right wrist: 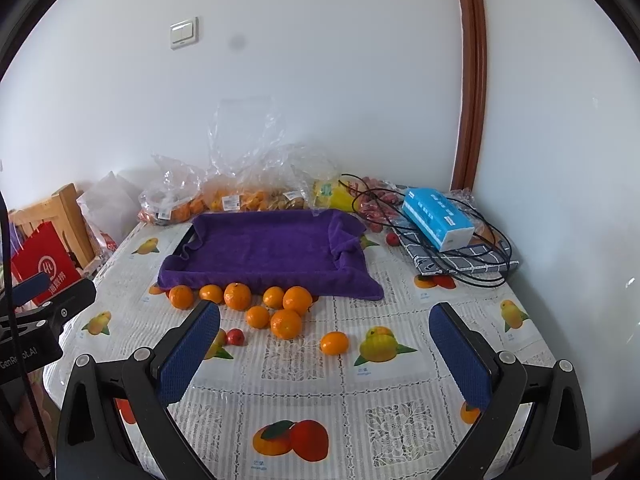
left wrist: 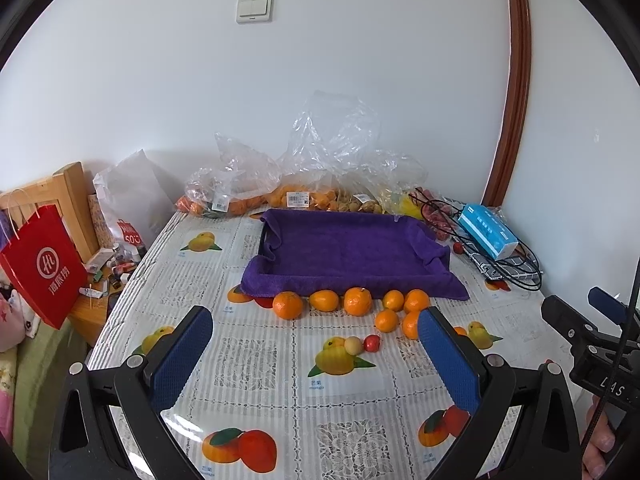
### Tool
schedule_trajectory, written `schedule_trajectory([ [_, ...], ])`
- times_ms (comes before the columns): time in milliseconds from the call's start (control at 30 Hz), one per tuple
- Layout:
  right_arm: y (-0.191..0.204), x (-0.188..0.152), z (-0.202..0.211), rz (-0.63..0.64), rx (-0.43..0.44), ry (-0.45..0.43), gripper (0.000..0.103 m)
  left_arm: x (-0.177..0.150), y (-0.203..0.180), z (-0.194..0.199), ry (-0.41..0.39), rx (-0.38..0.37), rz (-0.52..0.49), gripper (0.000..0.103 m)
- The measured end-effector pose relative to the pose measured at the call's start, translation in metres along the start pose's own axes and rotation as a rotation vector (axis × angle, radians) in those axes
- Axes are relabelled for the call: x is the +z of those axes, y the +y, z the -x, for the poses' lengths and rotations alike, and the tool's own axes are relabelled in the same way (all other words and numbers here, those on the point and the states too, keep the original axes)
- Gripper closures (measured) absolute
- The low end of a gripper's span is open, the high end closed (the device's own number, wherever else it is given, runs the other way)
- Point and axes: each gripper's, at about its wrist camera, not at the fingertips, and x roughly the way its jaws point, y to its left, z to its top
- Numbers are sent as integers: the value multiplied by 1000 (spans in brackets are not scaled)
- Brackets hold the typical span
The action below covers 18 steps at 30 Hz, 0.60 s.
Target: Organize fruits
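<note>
A tray lined with a purple towel [left wrist: 348,256] [right wrist: 268,252] sits mid-table with nothing in it. Several oranges [left wrist: 358,302] [right wrist: 286,324] lie loose along its near edge. One orange [right wrist: 335,343] lies apart, nearer the right gripper. A small red fruit [left wrist: 371,343] [right wrist: 235,337] and a pale round fruit [left wrist: 353,345] lie in front of the oranges. My left gripper [left wrist: 316,354] is open and empty, held above the table short of the fruit. My right gripper [right wrist: 326,356] is open and empty, also short of the fruit.
Clear plastic bags of fruit [left wrist: 296,192] [right wrist: 240,196] line the wall behind the tray. A blue tissue box [left wrist: 488,232] [right wrist: 438,218], black cables and a folded cloth sit at the right. A red paper bag [left wrist: 42,264] hangs off the table's left edge.
</note>
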Motion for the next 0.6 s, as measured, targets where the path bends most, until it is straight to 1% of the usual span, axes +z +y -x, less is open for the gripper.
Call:
schedule_trajectory([
  [600,0,-1,1,-10,11,-1,0,1,-2,2,-12,3,-10,0],
])
